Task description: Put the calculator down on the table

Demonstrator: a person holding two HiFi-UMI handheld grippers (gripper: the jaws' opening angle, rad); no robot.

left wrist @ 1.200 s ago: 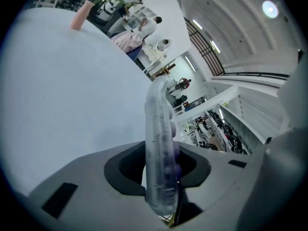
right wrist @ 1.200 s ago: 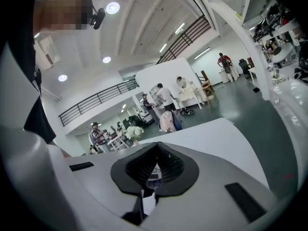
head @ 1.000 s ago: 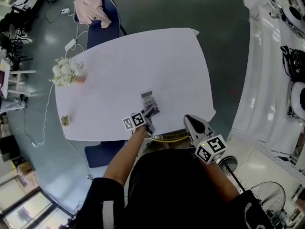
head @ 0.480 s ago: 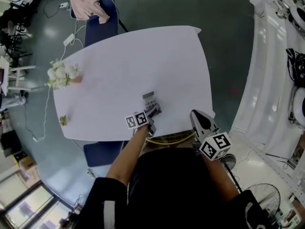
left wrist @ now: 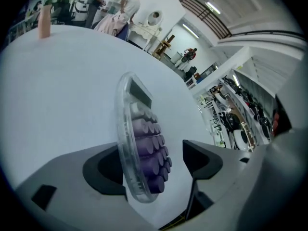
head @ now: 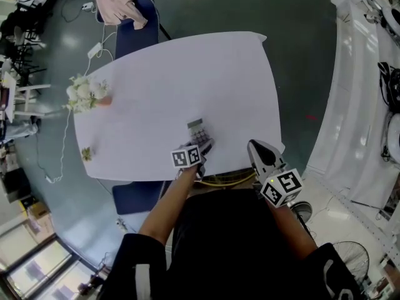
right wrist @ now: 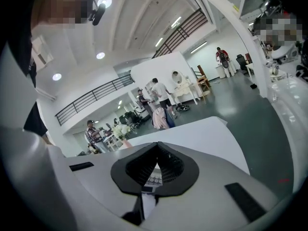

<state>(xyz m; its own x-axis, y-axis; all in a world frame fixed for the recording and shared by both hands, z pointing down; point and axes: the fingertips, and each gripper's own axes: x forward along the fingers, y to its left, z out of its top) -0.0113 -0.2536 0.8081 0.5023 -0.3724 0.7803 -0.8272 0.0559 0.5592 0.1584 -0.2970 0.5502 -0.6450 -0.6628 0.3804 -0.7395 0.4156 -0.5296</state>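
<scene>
The calculator (head: 197, 132), clear-cased with purple keys, is at the white table's (head: 187, 74) near edge. In the left gripper view the calculator (left wrist: 142, 143) stands on its long edge between my left gripper's (left wrist: 154, 160) jaws, which are opening. Its back rests near the left pad (left wrist: 103, 170), and a gap separates the keys from the right pad (left wrist: 202, 155). In the head view my left gripper (head: 201, 146) points down at it. My right gripper (head: 255, 147) hovers at the table's near right corner, and in its own view its (right wrist: 156, 170) jaws are shut and hold nothing.
A vase of white flowers (head: 84, 94) stands at the table's left edge, with a small sprig (head: 86, 154) nearer the front corner. A chair with a pink garment (head: 122, 8) is behind the table, a blue seat (head: 134, 195) and yellow cable (head: 228, 181) in front.
My left gripper has sunk and tilted a little at the calculator, which keeps its spot near the front edge. The right gripper shifted slightly right, then held still.
</scene>
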